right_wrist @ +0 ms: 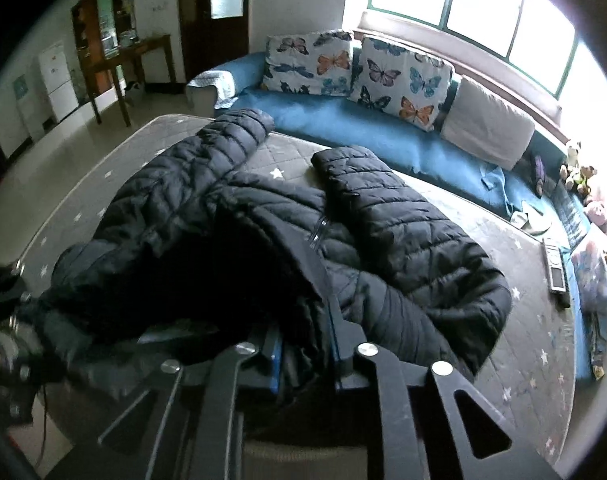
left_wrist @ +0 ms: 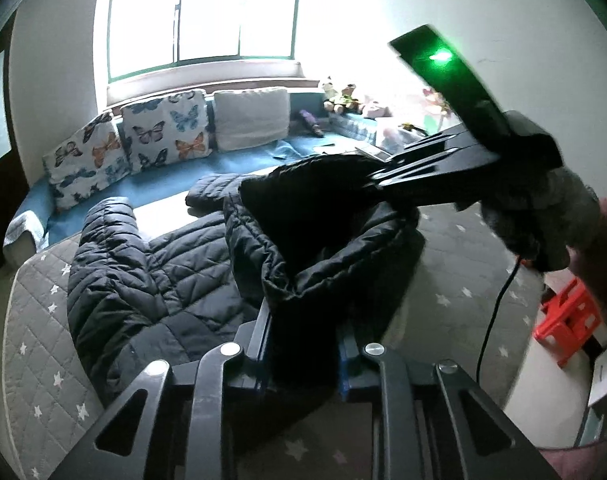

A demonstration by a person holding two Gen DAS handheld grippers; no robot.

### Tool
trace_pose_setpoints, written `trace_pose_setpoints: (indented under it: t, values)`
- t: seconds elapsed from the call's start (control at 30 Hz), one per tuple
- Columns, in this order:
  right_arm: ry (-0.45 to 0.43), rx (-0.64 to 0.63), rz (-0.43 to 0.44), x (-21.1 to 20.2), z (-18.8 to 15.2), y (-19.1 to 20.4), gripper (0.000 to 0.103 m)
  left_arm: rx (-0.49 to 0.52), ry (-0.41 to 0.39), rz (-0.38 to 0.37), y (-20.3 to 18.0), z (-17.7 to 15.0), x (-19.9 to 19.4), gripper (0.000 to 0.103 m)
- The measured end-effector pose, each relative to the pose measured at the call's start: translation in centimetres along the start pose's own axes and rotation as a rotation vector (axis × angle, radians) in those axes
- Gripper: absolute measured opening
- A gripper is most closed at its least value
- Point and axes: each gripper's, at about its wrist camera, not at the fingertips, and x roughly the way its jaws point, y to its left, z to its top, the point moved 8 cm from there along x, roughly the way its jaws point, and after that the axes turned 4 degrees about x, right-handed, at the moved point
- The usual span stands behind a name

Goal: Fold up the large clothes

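I hold the black quilted jacket (left_wrist: pixel 151 280) over the star-print mattress (left_wrist: pixel 35 320): my left gripper (left_wrist: pixel 303 328) clamps its near hem, my right gripper (right_wrist: pixel 303 344) clamps the neighbouring edge, probably so both corners can lift together for a fold toward the sleeves.

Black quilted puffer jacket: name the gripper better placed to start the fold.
Probably neither alone: left gripper and right gripper each pinch the black quilted puffer jacket hem, so both should carry it over together.
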Motion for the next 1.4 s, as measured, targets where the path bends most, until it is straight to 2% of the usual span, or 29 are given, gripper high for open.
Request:
trace_pose_setpoints:
  t: [0.2,0.37,0.47,0.63,0.7,0.77,0.83,0.9,0.93,0.97,1.0,1.07,1.1,1.23,1.33,1.4]
  values:
    - [-0.047,-0.095,-0.028,-5.3,-5.4,2.3,0.017,0.047,-0.01,-0.061,-4.2,-3.3,-3.3,0.026]
    - [-0.038,-0.122,-0.027,-7.7,-11.3,4.2,0.017,0.07,0.042,-0.105,-7.1,-7.7,-4.7,0.026]
    - [0.006,-0.144,-0.03,-7.6,-14.6,5.0,0.017,0.086,0.097,-0.136,-8.7,-10.6,-5.2,0.026]
    - [0.163,-0.149,0.013,-5.8,-19.9,5.2,0.017,0.08,0.201,-0.188,-10.5,-15.2,-6.0,0.027]
    - [0.199,-0.175,0.024,-6.0,-21.2,5.1,0.017,0.054,0.217,-0.18,-10.2,-16.2,-7.0,0.027]
    - [0.236,-0.18,0.042,-6.9,-21.8,4.7,0.017,0.033,0.197,-0.153,-9.4,-16.1,-8.8,0.028]
    - [0.244,-0.156,0.084,-8.7,-21.2,4.1,0.017,-0.016,0.175,-0.135,-7.9,-15.3,-10.3,0.032]
    - [0.223,-0.124,0.13,-10.6,-19.7,3.6,0.017,-0.066,0.138,-0.112,-6.2,-13.8,-11.3,0.042]
    - [0.19,-0.105,0.146,-11.8,-17.9,3.0,0.018,-0.08,0.12,-0.08,-5.1,-12.8,-11.4,0.051]
    - [0.171,-0.098,0.154,-12.2,-17.1,2.9,0.023,-0.092,0.102,-0.056,-4.1,-11.7,-11.3,0.06]
    - [0.14,-0.087,0.161,-12.5,-15.7,2.5,0.032,-0.1,0.09,-0.035,-3.0,-10.6,-10.8,0.064]
    - [0.075,-0.072,0.119,-12.1,-12.7,1.2,0.044,-0.122,0.07,0.008,-0.7,-8.2,-9.3,0.065]
    - [0.048,-0.074,0.097,-11.6,-11.7,0.6,0.048,-0.132,0.068,0.007,0.3,-6.9,-8.2,0.065]
    - [-0.001,-0.061,-0.008,-5.6,-6.1,-2.6,0.048,-0.21,0.094,0.017,4.4,-2.5,-2.5,0.066]
    - [0.048,-0.043,-0.038,-0.4,-4.7,-4.2,0.048,-0.232,0.138,0.019,6.2,-1.1,2.3,0.066]
    - [0.102,-0.026,-0.065,1.7,-6.0,-5.4,0.048,-0.245,0.202,-0.012,6.2,-2.3,4.9,0.066]
